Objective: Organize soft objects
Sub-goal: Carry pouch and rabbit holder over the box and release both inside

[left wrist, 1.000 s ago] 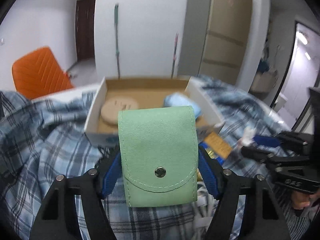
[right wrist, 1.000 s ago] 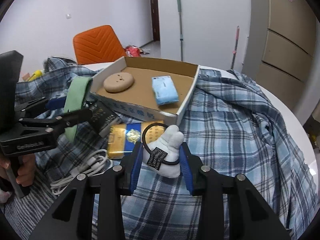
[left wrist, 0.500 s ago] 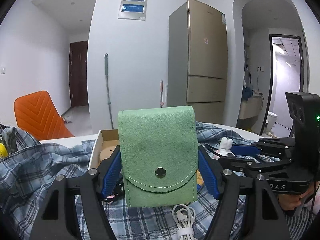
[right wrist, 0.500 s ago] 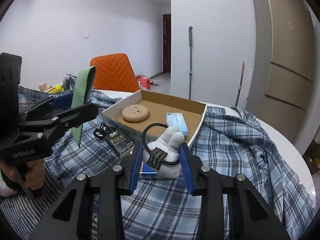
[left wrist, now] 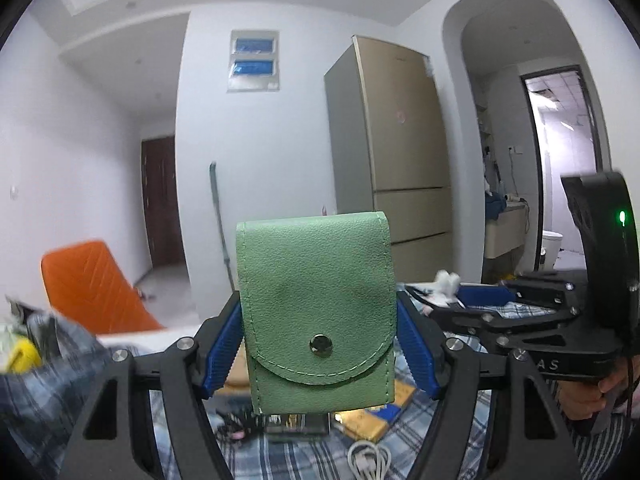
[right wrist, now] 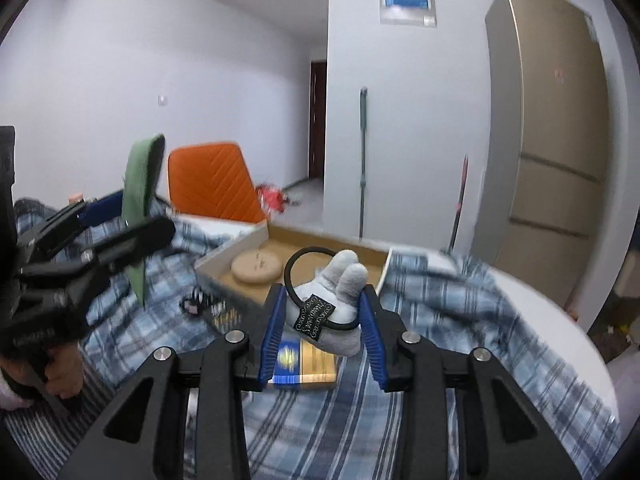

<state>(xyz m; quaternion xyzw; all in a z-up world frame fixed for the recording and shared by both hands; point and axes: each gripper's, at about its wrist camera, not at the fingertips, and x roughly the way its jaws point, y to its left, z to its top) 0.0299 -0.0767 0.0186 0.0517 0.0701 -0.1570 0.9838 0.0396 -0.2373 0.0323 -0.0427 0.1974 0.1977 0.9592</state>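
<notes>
Left gripper (left wrist: 320,354) clamps the green snap pouch (left wrist: 318,304); right gripper (right wrist: 323,330) pinches the plush hair tie (right wrist: 334,304), both aloft before the cardboard tray (right wrist: 256,238). The 2 tools could collide over it.

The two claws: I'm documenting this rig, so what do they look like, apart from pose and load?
Both match: the left claw and right claw have matte black angular frames with silver screw heads and ribbed blue fingers. Seen from the left wrist view, the right unit's black handle shows a green light and white lettering. A bare hand grips the left handle.
</notes>
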